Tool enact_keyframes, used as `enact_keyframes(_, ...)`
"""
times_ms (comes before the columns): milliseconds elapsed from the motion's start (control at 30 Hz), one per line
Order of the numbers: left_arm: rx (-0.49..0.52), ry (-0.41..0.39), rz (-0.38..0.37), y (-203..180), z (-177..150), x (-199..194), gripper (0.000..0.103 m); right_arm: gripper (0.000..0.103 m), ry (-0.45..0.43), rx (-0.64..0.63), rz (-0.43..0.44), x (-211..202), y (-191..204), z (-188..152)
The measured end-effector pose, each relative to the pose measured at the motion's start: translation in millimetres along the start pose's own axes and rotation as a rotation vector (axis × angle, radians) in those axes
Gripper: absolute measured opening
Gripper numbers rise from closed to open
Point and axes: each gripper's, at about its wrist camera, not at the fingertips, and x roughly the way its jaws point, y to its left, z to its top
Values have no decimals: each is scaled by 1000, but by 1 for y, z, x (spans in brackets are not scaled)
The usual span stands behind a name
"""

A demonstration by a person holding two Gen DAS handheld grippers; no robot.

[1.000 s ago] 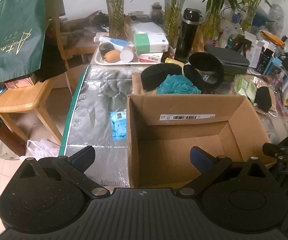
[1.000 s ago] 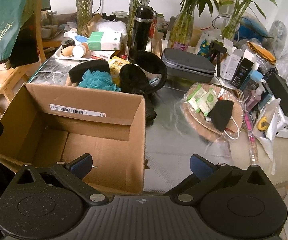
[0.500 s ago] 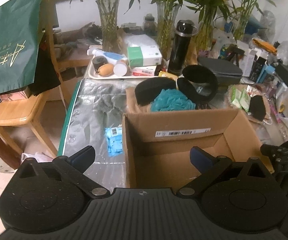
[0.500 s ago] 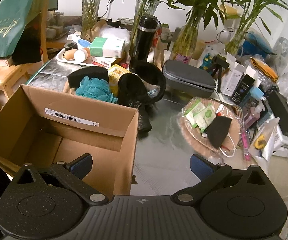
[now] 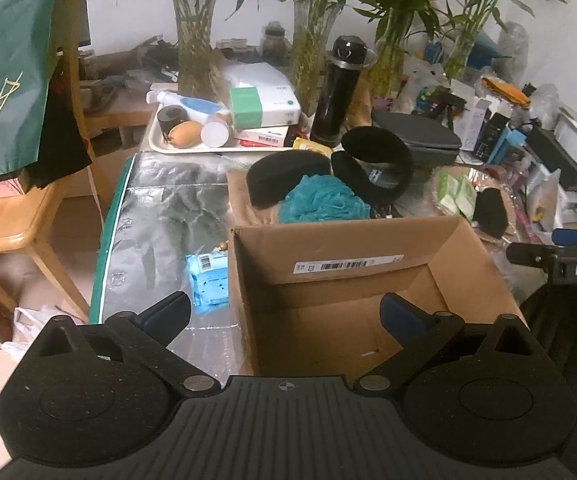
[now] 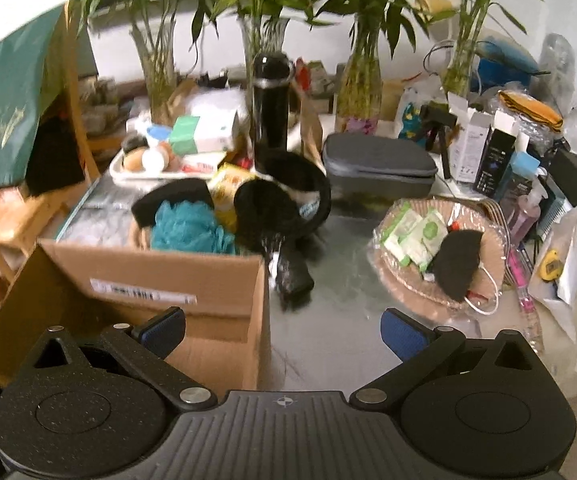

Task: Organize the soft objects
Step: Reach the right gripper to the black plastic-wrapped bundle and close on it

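While both grippers gape, the cardboard box runs left-right, mouth up.

The right gripper is hovering with its jaws spread wide and nothing between them, over the near right corner of the cardboard box. Behind the box a teal mesh sponge is lying against black fuzzy earmuffs, while a black face mask is resting on a wicker tray on the tabletop.

A silver-covered table carries an open cardboard box and a blue packet just beside it. Behind sits a white tray.
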Motion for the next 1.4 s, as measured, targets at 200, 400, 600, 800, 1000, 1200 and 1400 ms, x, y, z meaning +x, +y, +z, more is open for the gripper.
enact_keyframes(200, -26, -6, -76, 8, 6, 4, 103, 103, -32, -32, 31, 8, -9, 14)
enact_keyframes(400, -47, -43, -100, 13, 16, 5, 103, 103, -4, 42, 103, 27, -33, 38)
enact_keyframes(600, -47, -76, -95, 16, 25, 3, 103, 103, -28, 68, 137, 52, -50, 53)
enact_keyframes(800, -70, -108, -92, 25, 26, 5, 103, 103, 6, 83, 153, 90, -60, 62)
enact_keyframes(1000, -58, -120, -69, 30, 22, 7, 103, 103, 50, 34, 167, 129, -62, 62)
enact_keyframes(1200, -96, -111, -58, 42, 18, 14, 103, 101, 84, -26, 200, 169, -57, 60)
enact_keyframes(1400, -125, -113, -40, 54, 16, 18, 103, 89, 149, -102, 230, 213, -46, 54)
